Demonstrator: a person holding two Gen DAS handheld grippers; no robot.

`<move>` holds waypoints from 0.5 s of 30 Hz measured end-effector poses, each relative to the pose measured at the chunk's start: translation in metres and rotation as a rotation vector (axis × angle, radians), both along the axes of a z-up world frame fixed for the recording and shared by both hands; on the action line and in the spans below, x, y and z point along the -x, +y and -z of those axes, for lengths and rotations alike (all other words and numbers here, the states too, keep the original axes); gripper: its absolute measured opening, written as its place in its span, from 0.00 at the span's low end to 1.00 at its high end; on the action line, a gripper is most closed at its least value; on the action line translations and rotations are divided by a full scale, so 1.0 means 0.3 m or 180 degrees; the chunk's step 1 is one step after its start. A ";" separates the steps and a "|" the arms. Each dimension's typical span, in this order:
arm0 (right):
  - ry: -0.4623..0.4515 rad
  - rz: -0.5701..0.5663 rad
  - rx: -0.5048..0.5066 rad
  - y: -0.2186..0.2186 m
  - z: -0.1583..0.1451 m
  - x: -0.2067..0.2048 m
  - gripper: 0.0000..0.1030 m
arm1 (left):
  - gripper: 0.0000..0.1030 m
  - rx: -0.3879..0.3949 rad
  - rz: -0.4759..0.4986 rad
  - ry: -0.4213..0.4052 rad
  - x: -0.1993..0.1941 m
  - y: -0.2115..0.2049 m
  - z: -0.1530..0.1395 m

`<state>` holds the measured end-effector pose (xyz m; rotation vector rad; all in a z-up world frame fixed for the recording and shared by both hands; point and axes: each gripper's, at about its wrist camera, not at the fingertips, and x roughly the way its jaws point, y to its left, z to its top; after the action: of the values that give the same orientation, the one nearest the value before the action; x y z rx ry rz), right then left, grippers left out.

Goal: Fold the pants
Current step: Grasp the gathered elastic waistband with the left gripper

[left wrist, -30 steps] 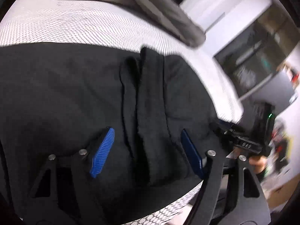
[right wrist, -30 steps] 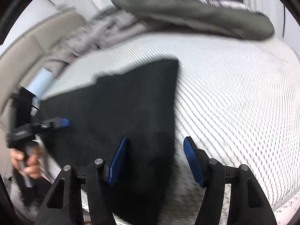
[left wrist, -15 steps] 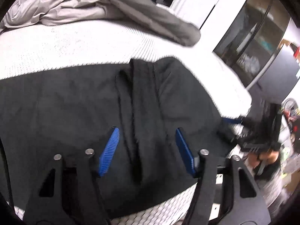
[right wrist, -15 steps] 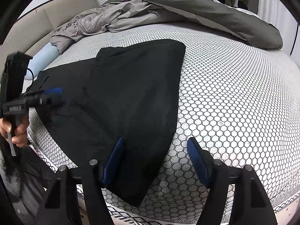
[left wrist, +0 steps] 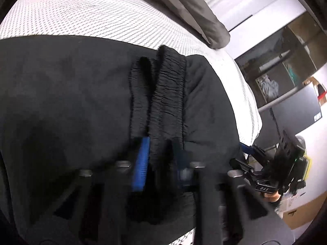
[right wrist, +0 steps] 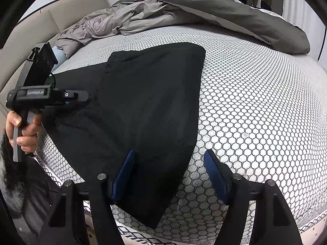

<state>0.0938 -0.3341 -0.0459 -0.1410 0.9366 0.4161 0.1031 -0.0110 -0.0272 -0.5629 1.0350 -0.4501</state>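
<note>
Half of my left tongs (left wrist: 161,155) are motion blur, but they've just been closing and now pinch the ribbed elastic waistband (left wrist: 167,94) of the black pants (right wrist: 143,106), spread flat on the honeycomb-mesh mattress (right wrist: 255,102). Right tongs (right wrist: 169,175) are spread wide over the hem corner at 6 o'clock, not gripping.

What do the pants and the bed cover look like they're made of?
Pants: soft matte black woven or knit fabric, probably a light synthetic or cotton blend; the waistband is finely gathered, suggesting elastic. Bed cover: white textile with a printed or quilted dark honeycomb pattern; which of the two is unclear.
</note>
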 end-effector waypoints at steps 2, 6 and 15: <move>-0.0003 0.0002 0.0007 -0.006 -0.001 0.004 0.69 | 0.09 -0.0015 -0.0097 -0.0124 0.020 0.009 -0.010; -0.0006 0.0005 0.0004 -0.004 0.000 0.000 0.69 | 0.04 -0.0117 -0.0124 -0.0399 0.075 0.010 -0.068; -0.0011 0.0018 0.0015 0.010 0.001 -0.007 0.69 | 0.03 -0.0397 -0.0186 -0.0174 0.110 0.045 -0.029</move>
<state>0.0960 -0.3311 -0.0462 -0.1434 0.9345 0.4084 0.0701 0.0025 -0.0185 -0.4658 0.9848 -0.3451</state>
